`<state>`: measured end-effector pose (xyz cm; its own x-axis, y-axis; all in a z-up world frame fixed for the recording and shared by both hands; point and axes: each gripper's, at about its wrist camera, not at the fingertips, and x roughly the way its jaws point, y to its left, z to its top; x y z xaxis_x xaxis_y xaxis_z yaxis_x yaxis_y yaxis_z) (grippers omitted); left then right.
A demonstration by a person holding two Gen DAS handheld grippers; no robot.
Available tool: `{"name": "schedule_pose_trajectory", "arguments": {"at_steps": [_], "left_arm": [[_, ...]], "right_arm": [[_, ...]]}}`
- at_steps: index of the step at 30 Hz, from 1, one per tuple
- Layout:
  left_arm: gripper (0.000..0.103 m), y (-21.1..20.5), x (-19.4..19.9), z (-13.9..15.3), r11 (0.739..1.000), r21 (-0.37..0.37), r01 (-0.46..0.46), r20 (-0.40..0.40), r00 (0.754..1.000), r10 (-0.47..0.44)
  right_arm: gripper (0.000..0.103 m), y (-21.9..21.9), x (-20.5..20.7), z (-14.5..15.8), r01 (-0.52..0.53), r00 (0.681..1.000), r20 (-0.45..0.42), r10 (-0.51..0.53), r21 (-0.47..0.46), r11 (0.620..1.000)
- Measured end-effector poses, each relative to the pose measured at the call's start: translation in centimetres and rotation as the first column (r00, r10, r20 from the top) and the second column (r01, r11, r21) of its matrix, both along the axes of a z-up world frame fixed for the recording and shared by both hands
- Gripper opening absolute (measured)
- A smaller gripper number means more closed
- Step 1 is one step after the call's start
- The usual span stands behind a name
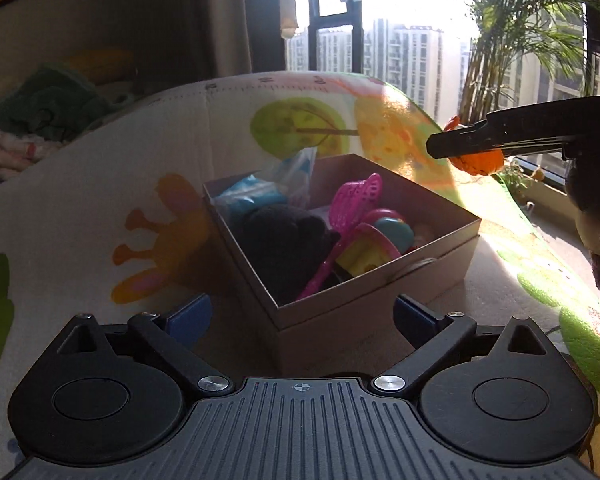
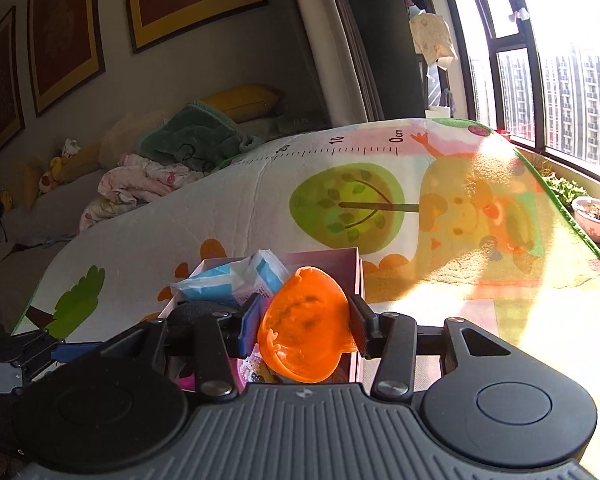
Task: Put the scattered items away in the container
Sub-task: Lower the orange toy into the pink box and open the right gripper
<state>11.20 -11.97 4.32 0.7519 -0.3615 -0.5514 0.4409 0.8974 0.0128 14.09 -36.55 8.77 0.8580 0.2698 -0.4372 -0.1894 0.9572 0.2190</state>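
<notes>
Your orange translucent plastic toy bowl (image 2: 306,326) sits squeezed between the pads of your right gripper (image 2: 304,330), held in the air over the near right corner of the open cardboard box (image 1: 380,280). Your left gripper (image 1: 302,312) stands at the box's near corner, jaws spread wide and holding nothing. Inside the box lie a pink plastic scoop (image 1: 354,204) and a black plush toy (image 1: 288,240).
</notes>
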Motion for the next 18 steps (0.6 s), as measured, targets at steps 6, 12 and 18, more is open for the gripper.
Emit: {"name": "schedule_pose_trajectory", "arguments": {"at_steps": [6, 12, 18], "left_arm": [[0.102, 1.2, 0.1, -1.2, 1.0, -0.031, 0.001, -0.04, 0.999, -0.002], [0.103, 1.5, 0.1, -1.9, 0.999, -0.04, 0.0, -0.054, 0.999, -0.002], [0.103, 2.0, 0.4, -2.2, 0.999, -0.036, -0.035, -0.073, 0.997, 0.032]], "right_arm": [[0.045, 2.7, 7.1, 1.6, 0.001, 0.999, -0.032, -0.002, -0.035, 0.999], [0.065, 4.4, 10.6, 0.5, 0.023, 0.998, -0.056, -0.03, -0.121, 0.992], [0.073, 3.3, 7.8, -0.2, 0.036, 0.995, -0.085, -0.044, -0.098, 0.995]]}}
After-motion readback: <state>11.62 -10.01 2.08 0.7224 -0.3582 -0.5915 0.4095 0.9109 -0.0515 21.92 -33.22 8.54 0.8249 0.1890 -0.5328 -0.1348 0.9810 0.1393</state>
